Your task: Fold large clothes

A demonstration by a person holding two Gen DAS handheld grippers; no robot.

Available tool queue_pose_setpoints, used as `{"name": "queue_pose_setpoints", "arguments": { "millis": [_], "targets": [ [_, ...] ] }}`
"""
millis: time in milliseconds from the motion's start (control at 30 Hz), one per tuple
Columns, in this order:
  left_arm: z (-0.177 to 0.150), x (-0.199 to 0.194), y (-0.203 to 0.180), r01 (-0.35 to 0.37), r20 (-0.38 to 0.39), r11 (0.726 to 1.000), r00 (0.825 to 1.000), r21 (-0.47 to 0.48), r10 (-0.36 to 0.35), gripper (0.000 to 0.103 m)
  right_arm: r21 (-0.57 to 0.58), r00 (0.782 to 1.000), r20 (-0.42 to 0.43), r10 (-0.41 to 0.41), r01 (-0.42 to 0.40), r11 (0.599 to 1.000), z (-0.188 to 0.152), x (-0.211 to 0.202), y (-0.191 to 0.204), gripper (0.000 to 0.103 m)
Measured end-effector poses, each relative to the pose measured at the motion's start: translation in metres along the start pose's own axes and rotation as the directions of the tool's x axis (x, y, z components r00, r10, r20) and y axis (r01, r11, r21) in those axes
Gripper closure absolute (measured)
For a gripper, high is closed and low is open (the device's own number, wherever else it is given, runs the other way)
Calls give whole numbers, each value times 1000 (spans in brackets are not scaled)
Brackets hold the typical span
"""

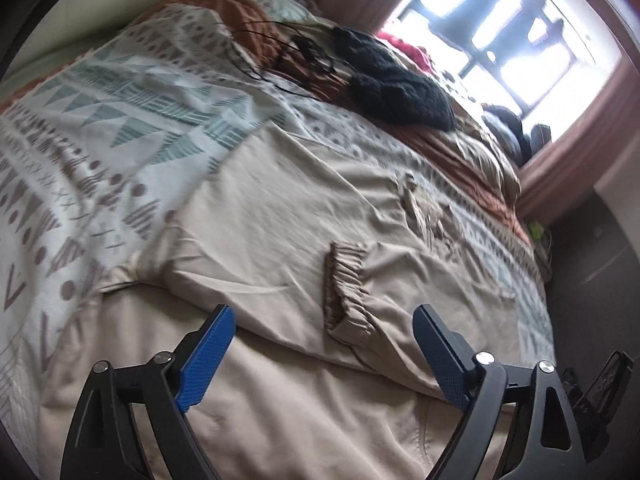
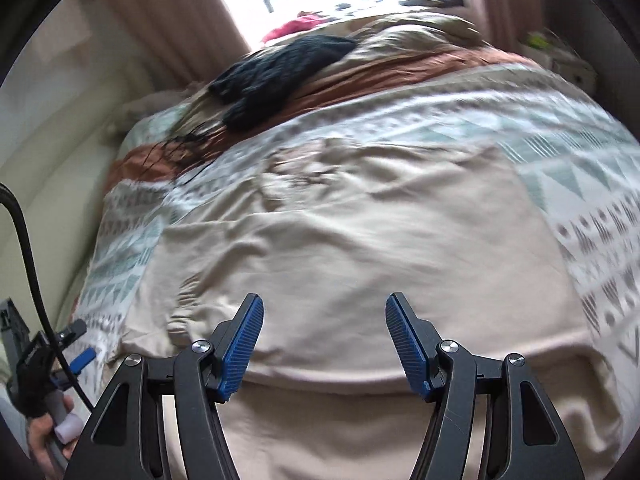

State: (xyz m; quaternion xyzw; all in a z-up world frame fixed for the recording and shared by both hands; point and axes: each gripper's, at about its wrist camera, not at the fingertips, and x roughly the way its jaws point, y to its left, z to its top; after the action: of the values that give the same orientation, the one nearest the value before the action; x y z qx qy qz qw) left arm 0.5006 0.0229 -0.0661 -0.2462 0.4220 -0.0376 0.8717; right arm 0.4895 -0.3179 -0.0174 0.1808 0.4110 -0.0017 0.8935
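A large beige garment [image 1: 280,220] lies folded on the patterned bed cover [image 1: 100,128], one elastic cuff [image 1: 344,288] turned up on top of it. My left gripper [image 1: 324,316] hovers open just above the near fold, its blue pads [image 1: 208,360] wide apart with nothing between them. In the right wrist view the same beige garment [image 2: 340,240] fills the middle, blurred. My right gripper [image 2: 325,304] is open above its near edge and holds nothing. At the lower left edge of that view a hand [image 2: 44,436] holds the other gripper.
A black knitted garment [image 1: 396,80] and thin black cables [image 1: 296,56] lie on an orange blanket [image 1: 472,148] at the far side of the bed. A red cloth [image 2: 296,26] lies near the bright window [image 1: 500,40] with pink curtains [image 1: 592,128]. A cream wall [image 2: 48,152] runs along one side of the bed.
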Motion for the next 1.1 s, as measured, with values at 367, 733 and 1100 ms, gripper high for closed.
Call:
{"name": "queue_pose_setpoints", "arguments": {
  "millis": [367,733,1100],
  "targets": [
    [-21,66,-34,-70,-98,985,991,160,86,24,250,997,4,-81,78,965,-11,-24,-131,39],
    [-32,101,-40,-101,-146,973,980,208,133,61,112,976,-110,-190,202,973,-27,-33,-196,39],
    [-35,104,-47,-80,-153,973,982,215,115,61,84,948,-192,-253,273,958,-36,-12,-223,39]
  ]
}}
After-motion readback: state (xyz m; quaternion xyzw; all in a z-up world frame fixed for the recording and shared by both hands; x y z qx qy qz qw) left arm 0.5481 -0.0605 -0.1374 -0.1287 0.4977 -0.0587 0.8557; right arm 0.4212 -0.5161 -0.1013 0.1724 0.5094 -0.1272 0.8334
